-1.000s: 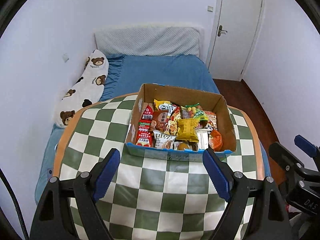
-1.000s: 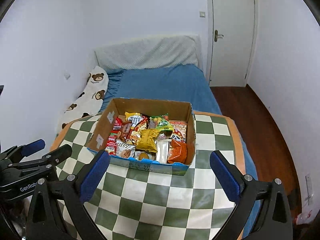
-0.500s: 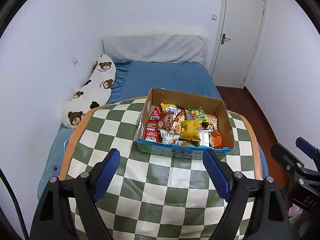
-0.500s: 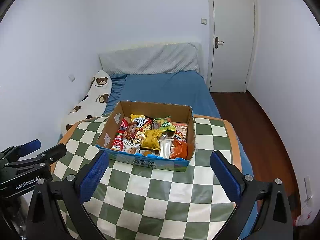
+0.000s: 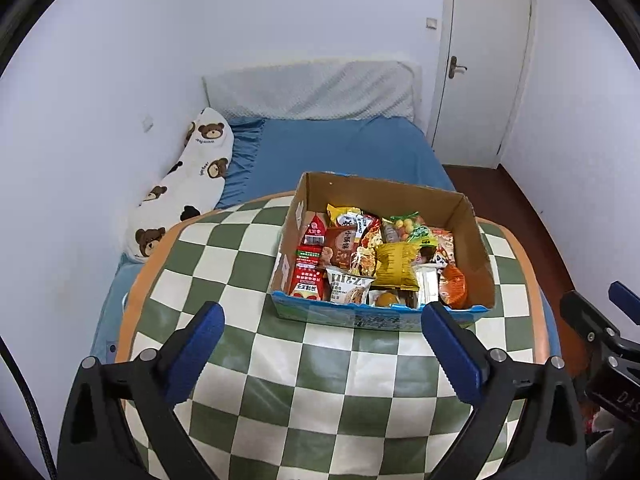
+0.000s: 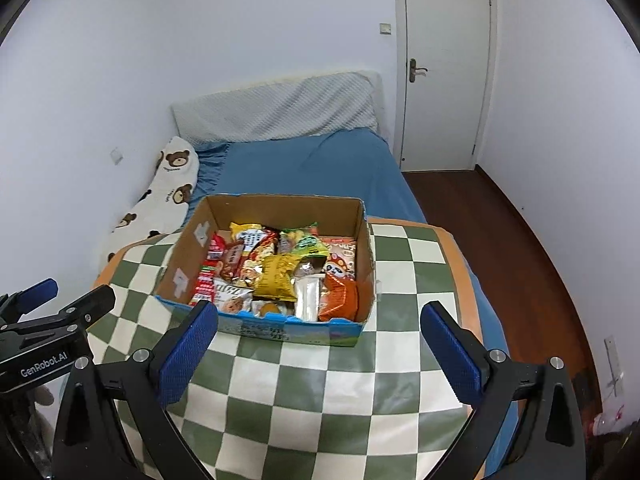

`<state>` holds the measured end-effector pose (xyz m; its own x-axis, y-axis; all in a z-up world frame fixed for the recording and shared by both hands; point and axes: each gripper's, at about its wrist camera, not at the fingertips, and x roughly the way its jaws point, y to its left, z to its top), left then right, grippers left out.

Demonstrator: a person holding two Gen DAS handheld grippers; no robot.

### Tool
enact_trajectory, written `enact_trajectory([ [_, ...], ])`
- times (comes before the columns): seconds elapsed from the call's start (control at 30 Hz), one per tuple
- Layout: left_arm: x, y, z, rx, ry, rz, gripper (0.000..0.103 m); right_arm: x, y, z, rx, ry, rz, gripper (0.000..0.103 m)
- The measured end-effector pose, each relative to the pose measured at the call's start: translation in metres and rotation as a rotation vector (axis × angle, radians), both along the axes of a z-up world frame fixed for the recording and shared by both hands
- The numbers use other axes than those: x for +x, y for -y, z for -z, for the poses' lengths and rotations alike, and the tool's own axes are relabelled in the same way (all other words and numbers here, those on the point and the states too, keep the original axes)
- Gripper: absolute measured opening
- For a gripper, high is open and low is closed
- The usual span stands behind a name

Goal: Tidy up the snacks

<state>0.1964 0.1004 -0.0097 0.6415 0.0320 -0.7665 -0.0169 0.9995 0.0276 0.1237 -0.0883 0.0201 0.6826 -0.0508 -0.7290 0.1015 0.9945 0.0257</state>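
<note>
An open cardboard box (image 5: pixel 470 248) is set upright on the checked surface, its flaps cut away and its low front wall printed in blue; it is filled with packed snacks lying flat and overlapping; a yellow packet (image 5: pixel 394 264) is seen near the middle, on top of the others; red sachets (image 5: pixel 307 276) are stacked along the left wall; an orange packet (image 5: pixel 452 286) is tucked into the front right corner; a clear silvery wrapper (image 6: pixel 307 294) is laid beside it; a green bag of round sweets (image 5: pixel 408 226) lies towards the back.
</note>
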Motion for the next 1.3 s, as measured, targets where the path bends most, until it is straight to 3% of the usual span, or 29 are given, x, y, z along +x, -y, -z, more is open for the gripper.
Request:
enact_trajectory([
  [0.57, 0.052, 0.01, 0.037, 0.051, -0.049, 0.003, 0.101, 0.057, 0.008, 0.04, -0.009, -0.05, 0.014, 0.103],
  [1.3, 0.053, 0.014, 0.038, 0.057, -0.042, 0.029, 0.101, 0.061, 0.003, 0.047, -0.01, -0.058, 0.0, 0.103],
])
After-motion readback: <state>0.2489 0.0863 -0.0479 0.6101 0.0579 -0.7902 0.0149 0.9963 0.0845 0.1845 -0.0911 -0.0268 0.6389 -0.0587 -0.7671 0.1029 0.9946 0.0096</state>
